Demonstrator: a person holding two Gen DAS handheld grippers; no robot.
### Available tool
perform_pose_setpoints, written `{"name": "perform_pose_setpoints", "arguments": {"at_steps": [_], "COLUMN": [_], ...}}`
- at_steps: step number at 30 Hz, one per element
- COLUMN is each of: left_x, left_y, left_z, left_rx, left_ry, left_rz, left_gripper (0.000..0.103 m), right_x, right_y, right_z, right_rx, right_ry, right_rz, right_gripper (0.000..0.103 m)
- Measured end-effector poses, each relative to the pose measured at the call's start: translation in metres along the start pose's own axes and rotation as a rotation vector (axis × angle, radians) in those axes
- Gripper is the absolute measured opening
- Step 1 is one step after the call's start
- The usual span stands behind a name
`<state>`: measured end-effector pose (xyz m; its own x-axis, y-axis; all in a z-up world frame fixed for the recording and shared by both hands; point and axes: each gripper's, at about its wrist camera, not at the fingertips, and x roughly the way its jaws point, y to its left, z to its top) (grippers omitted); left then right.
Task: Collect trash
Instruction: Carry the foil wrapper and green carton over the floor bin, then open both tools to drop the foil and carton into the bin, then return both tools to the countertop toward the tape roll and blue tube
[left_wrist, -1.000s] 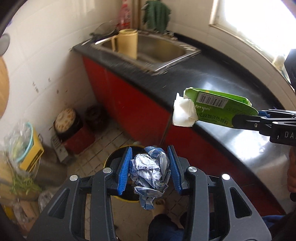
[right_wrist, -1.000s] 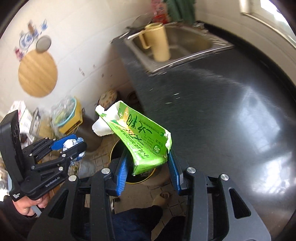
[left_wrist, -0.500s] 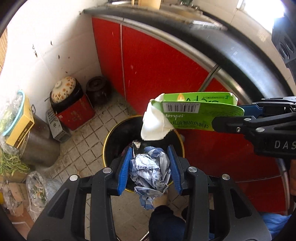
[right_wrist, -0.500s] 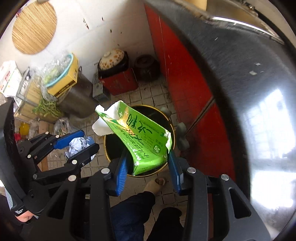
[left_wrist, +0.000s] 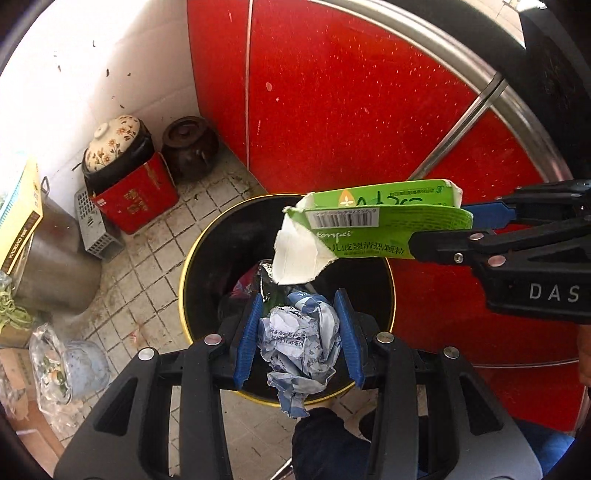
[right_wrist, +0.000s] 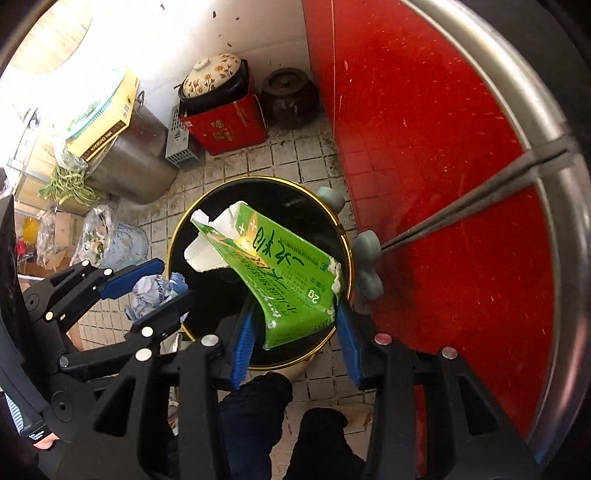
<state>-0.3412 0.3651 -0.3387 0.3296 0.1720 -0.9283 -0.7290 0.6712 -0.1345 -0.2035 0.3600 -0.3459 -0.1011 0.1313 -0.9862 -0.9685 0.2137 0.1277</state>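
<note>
My left gripper (left_wrist: 297, 328) is shut on a crumpled blue-and-white wrapper (left_wrist: 301, 341) and hangs right over the near part of a black bin with a gold rim (left_wrist: 207, 236). From the right wrist view the same left gripper (right_wrist: 153, 286) and the wrapper (right_wrist: 155, 293) sit at the bin's left edge (right_wrist: 177, 229). My right gripper (right_wrist: 293, 325) is shut on a torn green carton (right_wrist: 280, 273), held above the bin mouth. In the left wrist view the carton (left_wrist: 369, 225) reaches in from the right over the bin. Some trash lies inside the bin.
Red cabinet doors (left_wrist: 351, 110) stand just behind the bin. On the tiled floor at the left are a red box (left_wrist: 136, 194) with a floral-lidded pot, a dark jar (left_wrist: 190, 147), a steel pot (right_wrist: 136, 162) and bags. A person's dark trouser legs (right_wrist: 258, 413) are below.
Both grippers have dropped from countertop height to just above the bin, each keeping its load. The sink and counter have left the views; the bin now fills the middle.
</note>
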Motion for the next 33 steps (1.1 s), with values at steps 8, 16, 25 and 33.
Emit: {"name": "perform_pose_setpoints", "arguments": {"at_steps": [8, 16, 25, 33], "left_x": [0.02, 0.002, -0.083, -0.175], "left_y": [0.001, 0.004, -0.022, -0.106], "left_z": [-0.004, -0.01, 0.009, 0.05], "left_rx": [-0.016, -0.031, 0.019, 0.269], "left_ry": [0.022, 0.022, -0.027, -0.166], "left_rz": [-0.024, 0.014, 0.083, 0.07], "left_gripper": [0.054, 0.087, 0.094, 0.094], "right_x": [0.018, -0.004, -0.134, -0.279], "right_y": [0.001, 0.002, -0.002, -0.052], "right_z": [0.004, 0.001, -0.03, -0.095], "right_rx": [-0.026, -0.052, -0.033, 0.181], "right_ry": [0.018, -0.008, -0.162, -0.413], "right_rz": [0.009, 0.026, 0.071, 0.081], "right_gripper": [0.048, 0.073, 0.083, 0.088]}}
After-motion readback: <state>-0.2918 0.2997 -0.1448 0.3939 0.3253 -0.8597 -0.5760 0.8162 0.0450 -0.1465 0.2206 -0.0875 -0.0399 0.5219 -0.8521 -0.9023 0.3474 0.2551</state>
